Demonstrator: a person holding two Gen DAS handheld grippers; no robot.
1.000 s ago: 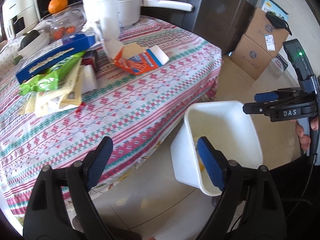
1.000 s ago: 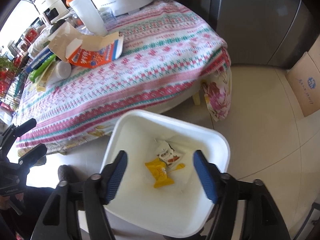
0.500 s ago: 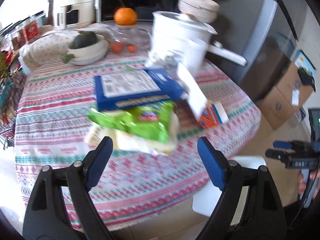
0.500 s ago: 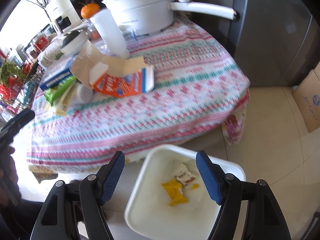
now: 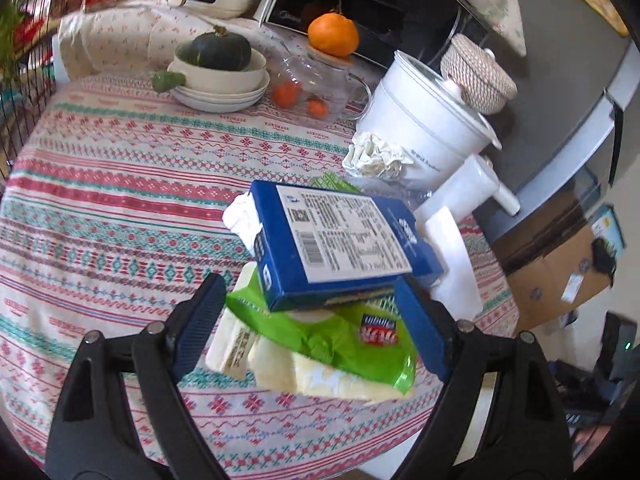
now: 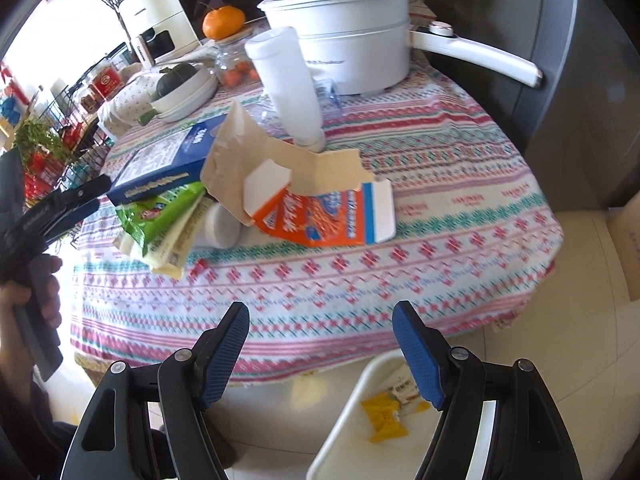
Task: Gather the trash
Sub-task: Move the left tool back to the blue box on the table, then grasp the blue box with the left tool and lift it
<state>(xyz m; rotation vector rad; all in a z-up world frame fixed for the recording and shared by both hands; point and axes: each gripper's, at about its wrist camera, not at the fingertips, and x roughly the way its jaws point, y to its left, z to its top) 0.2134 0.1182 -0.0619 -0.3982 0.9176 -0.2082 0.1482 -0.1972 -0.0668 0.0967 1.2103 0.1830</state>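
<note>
Blue box [image 5: 338, 248] atop green wrapper [image 5: 336, 336], barcode label up

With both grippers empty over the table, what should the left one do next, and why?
Probably lower the open left gripper and close on the green wrapper: it lies between the fingers, under the blue box, while the white bin already holds wrappers.

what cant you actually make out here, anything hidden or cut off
- White bin: right wrist view, cut off by the bottom edge and the right gripper; only a yellow wrapper shows clearly.
- Pale packets: left wrist view, mostly covered by the green bag and blue box.
- Box print: too small to read.
</note>
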